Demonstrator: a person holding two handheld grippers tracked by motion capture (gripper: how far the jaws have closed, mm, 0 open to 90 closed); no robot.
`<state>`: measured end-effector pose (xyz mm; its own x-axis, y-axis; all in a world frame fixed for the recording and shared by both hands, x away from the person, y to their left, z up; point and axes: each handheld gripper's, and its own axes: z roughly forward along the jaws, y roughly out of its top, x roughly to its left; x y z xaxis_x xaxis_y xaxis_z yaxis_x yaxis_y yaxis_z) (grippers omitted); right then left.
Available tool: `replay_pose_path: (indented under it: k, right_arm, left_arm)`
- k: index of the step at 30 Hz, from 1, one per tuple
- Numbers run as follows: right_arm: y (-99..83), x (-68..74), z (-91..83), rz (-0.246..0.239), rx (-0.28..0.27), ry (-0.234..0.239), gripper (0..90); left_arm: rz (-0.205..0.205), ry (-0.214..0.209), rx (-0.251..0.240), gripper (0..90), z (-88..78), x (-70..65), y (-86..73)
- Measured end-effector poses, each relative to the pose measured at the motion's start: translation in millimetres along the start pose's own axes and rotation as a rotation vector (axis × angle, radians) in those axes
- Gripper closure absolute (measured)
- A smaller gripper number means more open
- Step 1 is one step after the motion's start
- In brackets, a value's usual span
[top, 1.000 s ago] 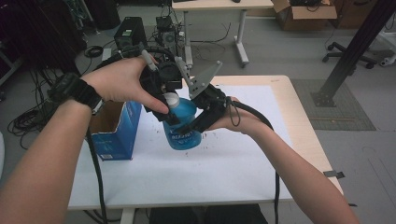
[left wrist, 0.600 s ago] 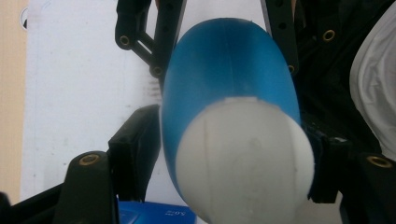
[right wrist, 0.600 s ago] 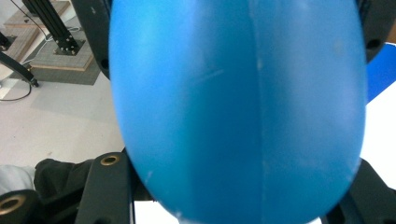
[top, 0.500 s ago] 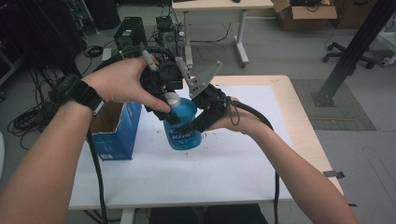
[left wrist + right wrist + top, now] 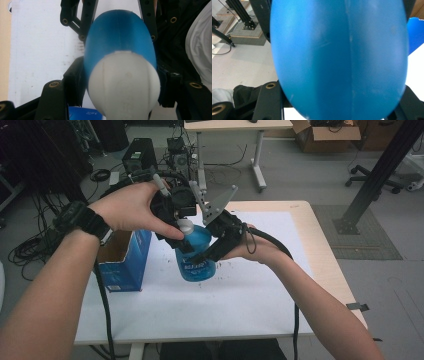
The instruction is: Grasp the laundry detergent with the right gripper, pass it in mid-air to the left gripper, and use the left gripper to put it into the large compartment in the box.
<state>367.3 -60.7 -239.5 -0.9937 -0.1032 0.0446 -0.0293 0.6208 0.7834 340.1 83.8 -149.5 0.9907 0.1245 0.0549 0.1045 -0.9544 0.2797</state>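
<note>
Blue plastic bottle, smooth, rounded and topped by one white cap, is held just above the middle of the white tabletop, its printed label facing the person. Two black grippers grasp it: the left gripper has its jaws clenched on the cap, while the right gripper has its jaws clamped around the bottle's curved body. One open blue cardboard box stands at the tabletop's left edge.
</note>
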Motion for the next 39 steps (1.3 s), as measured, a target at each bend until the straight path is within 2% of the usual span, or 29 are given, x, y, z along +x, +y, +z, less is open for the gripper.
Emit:
replay_pose_path:
  k: [7,12,14,17,20,22,23,24,28,29,30,32,33,34,38,39]
  right_arm:
    - [-0.1,-1.4,-1.1,0.003,-0.013,0.005,41.6]
    - [-0.2,-2.5,-2.3,0.015,-0.034,0.021,39.5]
    - [-1.3,-2.6,-2.5,0.027,-0.038,0.024,28.2]
    - [-7.1,-4.2,-4.1,0.050,-0.029,-0.002,15.8]
    - [-17.4,-7.0,-6.4,0.066,-0.001,-0.032,10.1]
    - [-25.4,-7.9,-7.9,0.056,0.049,-0.070,7.8]
    - [-33.9,-8.8,-8.7,0.044,0.132,-0.103,7.6]
    - [-33.9,-8.8,-8.7,0.044,0.132,-0.103,7.6]
    - [-53.0,-9.1,-11.5,0.034,0.282,-0.151,7.7]
    - [-62.9,-10.4,-14.6,0.026,0.341,-0.170,8.3]
    - [-62.9,-10.4,-14.6,0.026,0.341,-0.170,8.3]
    - [-72.5,-11.6,-19.4,0.032,0.388,-0.188,8.4]
    - [-81.8,-12.9,-25.7,0.051,0.428,-0.195,8.3]
    - [-81.8,-12.9,-25.7,0.051,0.428,-0.195,8.3]
    - [-99.9,-15.9,-38.9,0.084,0.498,-0.217,8.0]
    - [-108.6,-17.5,-45.3,0.091,0.519,-0.225,7.6]
  left_arm:
    - [-0.006,0.007,0.003,37.8,-2.3,0.1,1.0]
    - [-0.030,-0.001,0.002,37.9,-6.4,1.1,2.0]
    - [-0.051,0.004,0.009,37.9,-8.8,3.1,0.7]
    - [-0.081,0.024,0.009,37.9,-14.7,6.8,-4.1]
    - [-0.135,0.045,0.013,37.9,-23.0,11.4,-10.8]
    - [-0.184,0.057,0.023,37.9,-29.4,14.9,-15.7]
    - [-0.207,0.065,0.030,37.9,-32.6,16.7,-18.2]
    - [-0.234,0.076,0.037,37.9,-36.1,18.8,-20.8]
    - [-0.358,0.132,0.067,37.9,-49.5,29.1,-32.9]
    - [-0.394,0.148,0.074,37.9,-52.3,31.2,-35.9]
    - [-0.423,0.164,0.084,37.9,-54.6,33.5,-38.9]
    - [-0.484,0.193,0.097,37.9,-58.9,38.3,-45.0]
    - [-0.550,0.218,0.103,37.9,-63.0,42.3,-50.9]
    - [-0.550,0.218,0.103,38.0,-63.0,42.3,-50.9]
    - [-0.734,0.282,0.082,38.0,-70.5,51.1,-65.5]
    - [-0.823,0.321,0.070,38.0,-74.5,55.2,-74.1]
